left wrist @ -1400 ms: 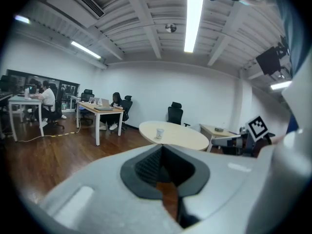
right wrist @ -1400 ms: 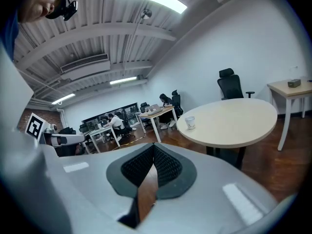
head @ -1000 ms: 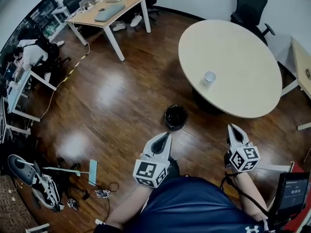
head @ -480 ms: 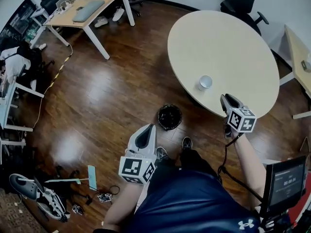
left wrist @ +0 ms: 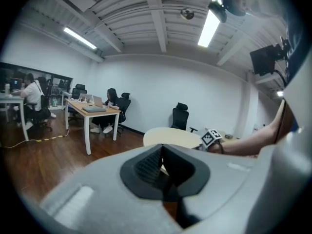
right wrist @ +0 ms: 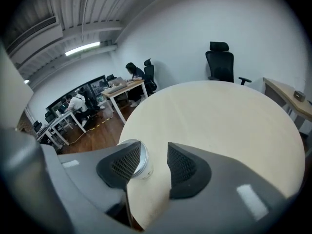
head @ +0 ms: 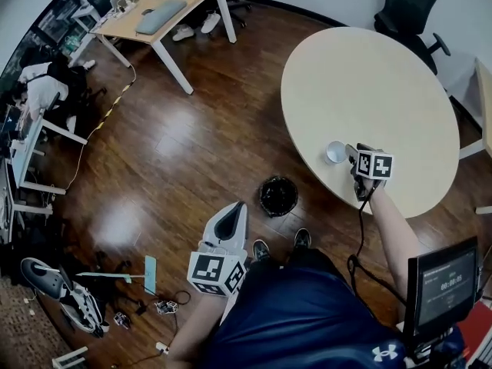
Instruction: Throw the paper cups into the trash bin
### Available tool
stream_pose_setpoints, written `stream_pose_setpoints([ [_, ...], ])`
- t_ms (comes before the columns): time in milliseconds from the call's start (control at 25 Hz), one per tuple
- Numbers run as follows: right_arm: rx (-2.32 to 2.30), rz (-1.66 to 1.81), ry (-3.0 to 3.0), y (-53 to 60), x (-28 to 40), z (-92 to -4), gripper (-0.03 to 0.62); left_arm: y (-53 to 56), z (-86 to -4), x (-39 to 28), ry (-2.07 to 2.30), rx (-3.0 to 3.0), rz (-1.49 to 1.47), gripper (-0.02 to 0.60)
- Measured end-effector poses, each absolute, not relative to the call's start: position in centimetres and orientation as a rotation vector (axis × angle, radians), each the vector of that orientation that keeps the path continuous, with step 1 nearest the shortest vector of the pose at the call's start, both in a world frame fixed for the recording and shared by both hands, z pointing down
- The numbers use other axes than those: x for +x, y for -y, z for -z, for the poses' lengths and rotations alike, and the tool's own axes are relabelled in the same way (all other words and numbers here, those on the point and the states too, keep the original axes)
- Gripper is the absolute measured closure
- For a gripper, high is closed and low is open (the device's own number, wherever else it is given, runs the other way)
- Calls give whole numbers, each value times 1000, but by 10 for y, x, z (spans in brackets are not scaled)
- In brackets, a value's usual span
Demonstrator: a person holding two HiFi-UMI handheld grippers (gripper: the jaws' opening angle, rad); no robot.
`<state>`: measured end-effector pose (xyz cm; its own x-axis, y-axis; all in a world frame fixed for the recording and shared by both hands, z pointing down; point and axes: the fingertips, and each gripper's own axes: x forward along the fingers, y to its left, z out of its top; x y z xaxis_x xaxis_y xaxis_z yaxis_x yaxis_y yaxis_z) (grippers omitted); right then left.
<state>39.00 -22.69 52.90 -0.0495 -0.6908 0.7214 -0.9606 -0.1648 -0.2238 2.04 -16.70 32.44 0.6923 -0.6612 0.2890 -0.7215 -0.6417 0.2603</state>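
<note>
A white paper cup (head: 334, 152) stands upright near the front edge of the round beige table (head: 369, 83). My right gripper (head: 351, 154) is over the table right beside the cup. In the right gripper view its jaws (right wrist: 151, 155) are opening, and the cup (right wrist: 140, 161) stands at the left jaw's tip, half hidden behind it, with no pad pressing on it. A black trash bin (head: 278, 195) sits on the wooden floor below the table edge. My left gripper (head: 235, 212) hangs low by my lap, shut and holding nothing (left wrist: 162, 150).
A wooden desk (head: 165, 10) with laptops stands at the back left, with people seated at desks (head: 38, 91) along the left wall. A black office chair (head: 415, 10) is behind the table. Cables and clutter (head: 69, 290) lie on the floor at the lower left.
My right gripper has risen from beside my lap onto the table and reached the cup, and its jaws have opened. The left gripper has barely moved.
</note>
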Motion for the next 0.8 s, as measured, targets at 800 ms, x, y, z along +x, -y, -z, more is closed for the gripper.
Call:
stream_pose_setpoints([
  [800, 1430, -903, 2005, 287, 263, -530, 553, 174, -368, -39, 1397, 2312, -241, 577],
])
